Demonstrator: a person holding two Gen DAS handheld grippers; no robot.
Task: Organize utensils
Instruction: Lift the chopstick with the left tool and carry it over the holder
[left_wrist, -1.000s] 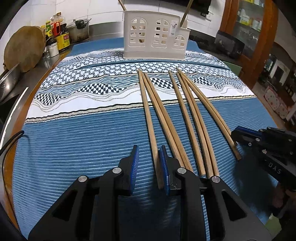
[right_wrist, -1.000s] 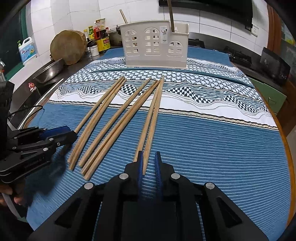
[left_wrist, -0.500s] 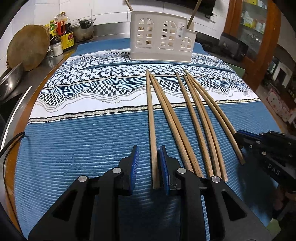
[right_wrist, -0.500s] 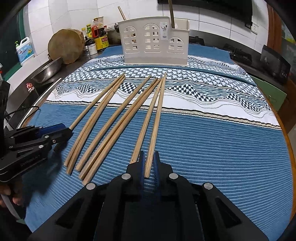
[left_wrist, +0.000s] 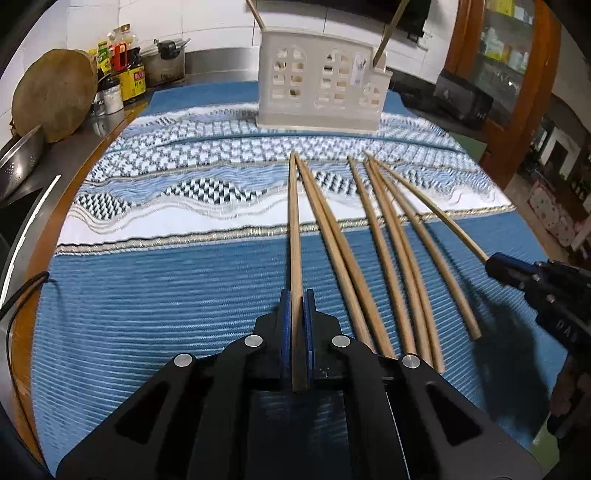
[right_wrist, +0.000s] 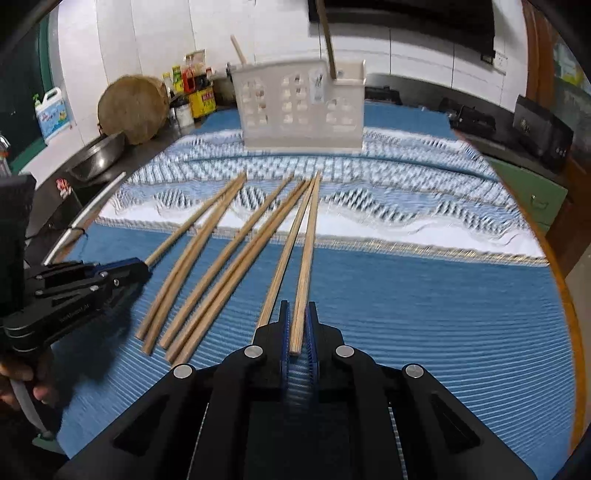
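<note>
Several long wooden chopsticks (left_wrist: 384, 236) lie side by side on the blue patterned cloth (left_wrist: 147, 295). My left gripper (left_wrist: 295, 299) is shut on the leftmost chopstick (left_wrist: 294, 221), which points toward the white utensil holder (left_wrist: 321, 96). In the right wrist view my right gripper (right_wrist: 297, 314) is shut on the rightmost chopstick (right_wrist: 308, 251), whose tip is raised toward the utensil holder (right_wrist: 301, 107). Two sticks stand in the holder. Each gripper shows in the other's view: the right one (left_wrist: 496, 264) and the left one (right_wrist: 142, 269).
Sauce bottles (left_wrist: 125, 74), a round wooden board (left_wrist: 51, 99) and a metal bowl (right_wrist: 99, 155) stand at the far left on the counter. A black appliance (right_wrist: 543, 133) sits at the right. The cloth ends at the wooden table rim (right_wrist: 569, 314).
My left gripper closed on the leftmost chopstick. My right gripper took hold of the rightmost chopstick, and both views tilted up toward the holder.
</note>
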